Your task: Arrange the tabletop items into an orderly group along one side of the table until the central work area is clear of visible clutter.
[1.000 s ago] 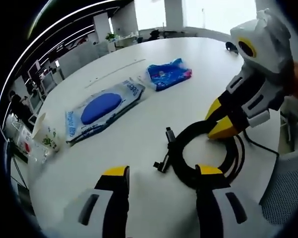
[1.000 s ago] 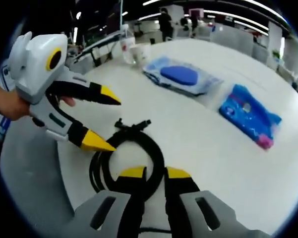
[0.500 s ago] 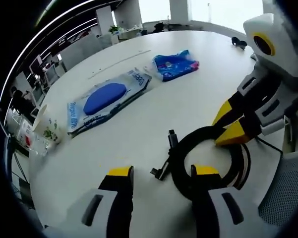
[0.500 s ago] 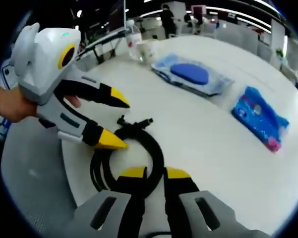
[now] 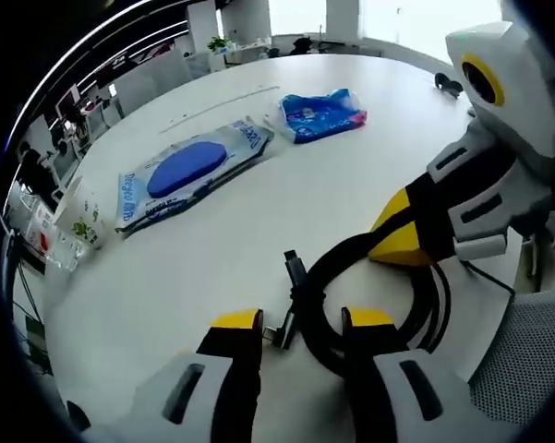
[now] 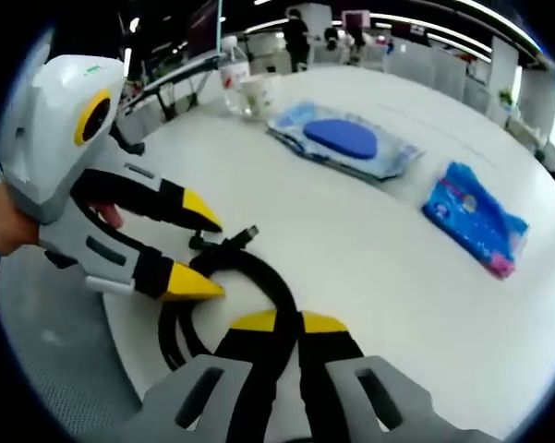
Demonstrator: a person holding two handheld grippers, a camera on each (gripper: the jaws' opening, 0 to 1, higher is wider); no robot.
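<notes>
A coiled black cable point(image 5: 332, 277) lies on the white table point(image 5: 212, 268) near its edge. My left gripper point(image 5: 303, 321) is open, its yellow-tipped jaws straddling the coil's connector side. In the right gripper view the left gripper point(image 6: 199, 247) comes in from the left, held by a hand, with one jaw on either side of the cable point(image 6: 259, 268) and its connector. My right gripper point(image 6: 290, 322) is shut on the cable's near loop. In the left gripper view the right gripper point(image 5: 397, 235) grips the coil's far side.
A wipes pack with a blue oval point(image 5: 189, 171) point(image 6: 346, 140) and a blue packet point(image 5: 321, 113) point(image 6: 471, 217) lie farther in. A paper cup point(image 6: 259, 92) and a bottle point(image 6: 229, 74) stand at the far edge. A grey mesh chair point(image 5: 526, 360) sits beside the table.
The left gripper has moved in over the coil's connector side and its jaws have narrowed. The right gripper's jaws have closed tighter on the cable.
</notes>
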